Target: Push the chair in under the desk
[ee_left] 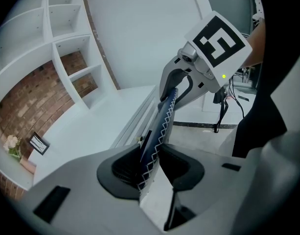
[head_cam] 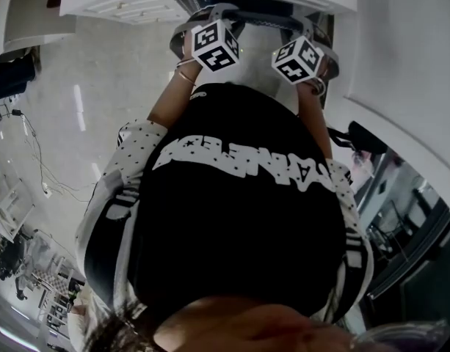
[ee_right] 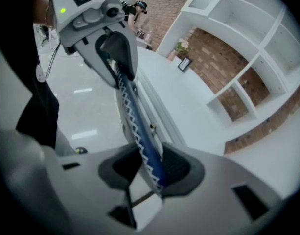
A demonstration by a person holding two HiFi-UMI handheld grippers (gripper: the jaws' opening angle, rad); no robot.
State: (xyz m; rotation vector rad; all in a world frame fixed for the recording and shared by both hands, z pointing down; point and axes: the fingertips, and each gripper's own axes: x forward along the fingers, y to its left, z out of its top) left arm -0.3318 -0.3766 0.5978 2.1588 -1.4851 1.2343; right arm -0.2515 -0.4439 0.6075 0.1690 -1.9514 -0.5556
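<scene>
I have the left hand-held gripper point(ee_left: 152, 166) and the right hand-held gripper point(ee_right: 150, 169) both clamped side by side on the blue, white-stitched top edge of the chair point(ee_left: 163, 124), which stands at the near edge of the white table point(ee_left: 86, 131), with white shelves point(ee_left: 66, 58) on the far side.

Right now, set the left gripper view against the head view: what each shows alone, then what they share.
Left gripper view only: the left tool, jaws clamped on the chair back along its blue stitched edge, plus brick-backed shelves. Head view only: the white lettering on the person's shirt and the left tool's marker cube. Shared: the right tool on the same chair back, and the white desk.
</scene>
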